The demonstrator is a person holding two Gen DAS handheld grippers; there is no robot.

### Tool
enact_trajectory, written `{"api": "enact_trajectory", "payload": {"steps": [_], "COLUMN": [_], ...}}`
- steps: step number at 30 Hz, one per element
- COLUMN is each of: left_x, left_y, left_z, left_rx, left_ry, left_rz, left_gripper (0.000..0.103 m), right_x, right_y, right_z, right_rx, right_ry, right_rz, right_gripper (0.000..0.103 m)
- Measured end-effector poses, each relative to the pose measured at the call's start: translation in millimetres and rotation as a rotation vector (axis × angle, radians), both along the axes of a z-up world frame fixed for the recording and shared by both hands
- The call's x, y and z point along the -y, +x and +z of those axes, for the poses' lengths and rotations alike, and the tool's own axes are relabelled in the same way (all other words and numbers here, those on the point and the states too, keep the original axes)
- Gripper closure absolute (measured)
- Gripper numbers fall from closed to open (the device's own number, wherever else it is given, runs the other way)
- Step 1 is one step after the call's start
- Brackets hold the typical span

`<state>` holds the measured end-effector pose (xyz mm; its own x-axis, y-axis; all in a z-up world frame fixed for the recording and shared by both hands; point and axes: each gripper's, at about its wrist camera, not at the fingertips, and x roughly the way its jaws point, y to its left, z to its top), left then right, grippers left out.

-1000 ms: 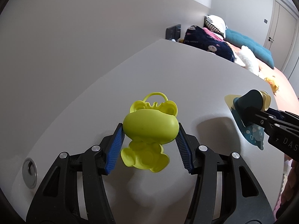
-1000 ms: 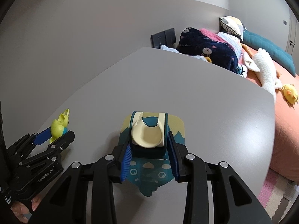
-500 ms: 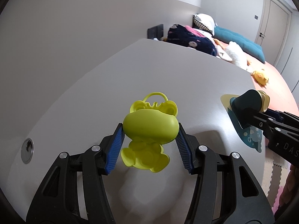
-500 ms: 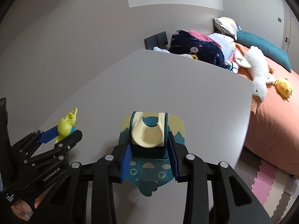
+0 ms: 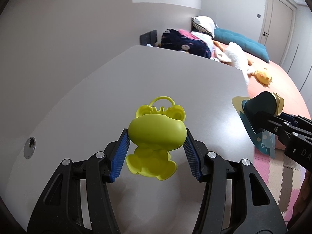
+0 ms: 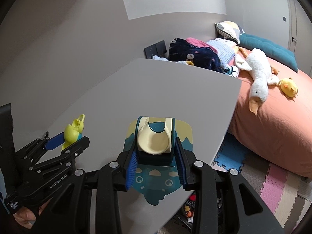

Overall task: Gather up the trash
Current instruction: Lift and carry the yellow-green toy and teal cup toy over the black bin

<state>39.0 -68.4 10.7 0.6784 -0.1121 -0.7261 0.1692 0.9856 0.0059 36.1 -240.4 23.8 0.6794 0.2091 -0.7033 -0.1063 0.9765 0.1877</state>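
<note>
Now both hands are on the move, carrying their loads along above the grey table point(image 5: 175, 81). Against a second ago the far table edge has slid closer, and more of the bed point(image 6: 273, 120) and the foam floor mats point(image 6: 273, 187) has come into view past it, so the pair looks to be heading off the table toward wherever the trash goes. No bin shows in either view, so I can't say where that is.

Left tool point(image 5: 156, 134): clenched on the yellow-green frog toy point(image 5: 156, 132), blue pads pressed to either side of its rounded body, and that grip has not shifted. The frog is glossy moulded plastic with a thin loop handle on top, bulging eyes behind the body and splayed flat feet hanging below the pads, well clear of the table.

Right tool point(image 6: 156, 152): clamped on the teal and cream holder point(image 6: 154, 142), jaws narrower than the left's, pads tight on its dark teal block. It has a cream scooped cradle up top and a flat backplate with pale yellow above, teal waves and a little cartoon face with two round eyes below. It hangs over the table's near edge.

Both pickups look done; I'd call this the carrying leg, with drop-off still ahead.
</note>
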Motion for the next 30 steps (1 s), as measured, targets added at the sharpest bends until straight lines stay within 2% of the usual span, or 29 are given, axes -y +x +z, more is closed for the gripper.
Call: {"api": "enact_trajectory", "payload": {"steps": [12, 30], "left_x": [43, 132], "left_y": [-16, -39], "left_z": [2, -1], "left_rx": [0.001, -0.005], "left_ry": [-0.007, -0.005], "left_rz": [-0.070, -0.266], "left_gripper": [0.049, 0.049], "right_x": [43, 129], "right_y": [-37, -78], "right_z": [5, 5], "right_rx": [0.022, 0.031], "right_ry": [0.016, 0.038], "right_rz": [-0.054, -0.233], "right_gripper": [0.066, 0.066]}}
